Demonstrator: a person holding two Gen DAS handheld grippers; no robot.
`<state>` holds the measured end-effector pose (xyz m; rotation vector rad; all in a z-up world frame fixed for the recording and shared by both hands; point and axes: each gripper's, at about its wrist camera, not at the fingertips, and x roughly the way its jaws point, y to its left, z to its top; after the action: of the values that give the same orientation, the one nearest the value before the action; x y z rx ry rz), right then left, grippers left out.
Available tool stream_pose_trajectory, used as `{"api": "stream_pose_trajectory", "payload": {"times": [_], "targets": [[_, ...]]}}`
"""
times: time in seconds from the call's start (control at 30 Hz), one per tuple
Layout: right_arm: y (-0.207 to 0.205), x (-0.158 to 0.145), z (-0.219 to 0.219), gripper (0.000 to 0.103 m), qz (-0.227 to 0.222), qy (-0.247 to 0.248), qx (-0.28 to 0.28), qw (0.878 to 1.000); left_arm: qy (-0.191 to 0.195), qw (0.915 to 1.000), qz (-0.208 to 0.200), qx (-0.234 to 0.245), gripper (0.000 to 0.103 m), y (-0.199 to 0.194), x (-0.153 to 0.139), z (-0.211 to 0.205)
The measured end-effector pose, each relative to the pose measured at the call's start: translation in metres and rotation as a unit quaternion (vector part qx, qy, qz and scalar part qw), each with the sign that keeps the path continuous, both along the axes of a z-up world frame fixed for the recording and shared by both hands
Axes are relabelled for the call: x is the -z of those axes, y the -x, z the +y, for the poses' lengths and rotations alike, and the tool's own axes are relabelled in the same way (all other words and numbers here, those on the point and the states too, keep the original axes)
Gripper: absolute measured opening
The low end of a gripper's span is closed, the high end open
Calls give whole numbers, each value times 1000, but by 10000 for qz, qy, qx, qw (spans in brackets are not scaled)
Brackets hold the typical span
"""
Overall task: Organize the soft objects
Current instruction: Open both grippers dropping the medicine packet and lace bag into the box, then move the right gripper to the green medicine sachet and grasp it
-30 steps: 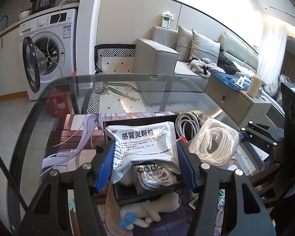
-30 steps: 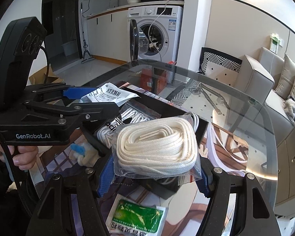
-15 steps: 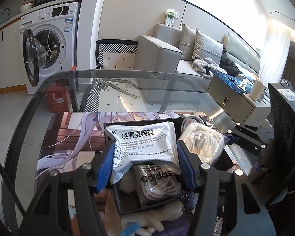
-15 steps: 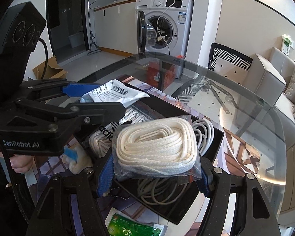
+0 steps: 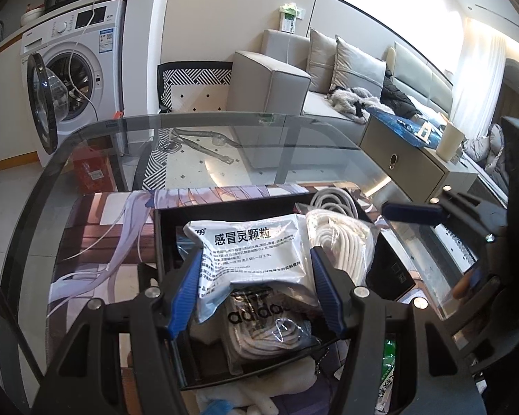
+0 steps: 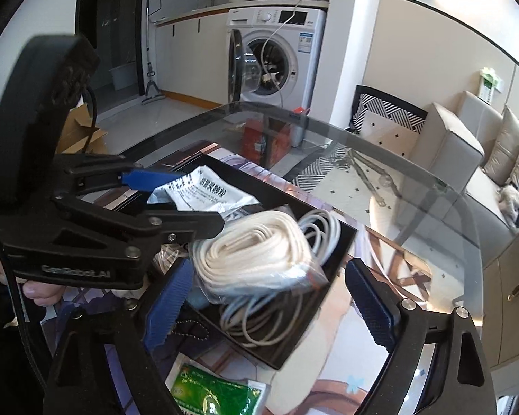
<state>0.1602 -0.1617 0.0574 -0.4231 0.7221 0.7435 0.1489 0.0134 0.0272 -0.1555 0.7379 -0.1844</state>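
**Soft goods going into the black tray, listed left to right**

1. Silver medicine sachet [image 5: 256,256]: clamped by its side edges in the left gripper [image 5: 256,290], fingers shut on it, held over the black tray [image 5: 162,238]. Likely light, limp and slick; best pinched at a seam.
2. Bagged laces marked adidas [image 5: 266,321]: lying in the tray under the sachet.
3. Bagged white rope coil [image 6: 256,256]: resting in the tray's middle, between the right gripper [image 6: 266,294] fingers, which are opening and no longer press it. Probably squashy, film slippery.
4. Loose white cable [image 6: 315,231]: at the tray's far right corner.
5. Green sachet [image 6: 214,394]: on the tabletop, near edge.
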Motion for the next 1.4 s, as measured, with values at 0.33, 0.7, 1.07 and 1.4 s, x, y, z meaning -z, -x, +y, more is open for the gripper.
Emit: {"api": "stream_pose_trajectory", "payload": {"times": [0.33, 0.7, 1.07, 1.4], "targets": [[7, -2, -27, 95, -43, -218, 365, 9991, -206, 9998, 42, -12, 67, -6, 6, -10], [28, 1, -54, 101, 6, -516, 771, 9957, -250, 9993, -262, -21, 103, 20, -9, -4], [52, 10, -57, 102, 98, -611, 902, 9940, -387, 9983, -377, -198, 103, 56, -8, 15], [73, 39, -56, 102, 413, -549, 926, 9933, -615, 9974, -321, -217, 103, 79, 5, 19]]}}
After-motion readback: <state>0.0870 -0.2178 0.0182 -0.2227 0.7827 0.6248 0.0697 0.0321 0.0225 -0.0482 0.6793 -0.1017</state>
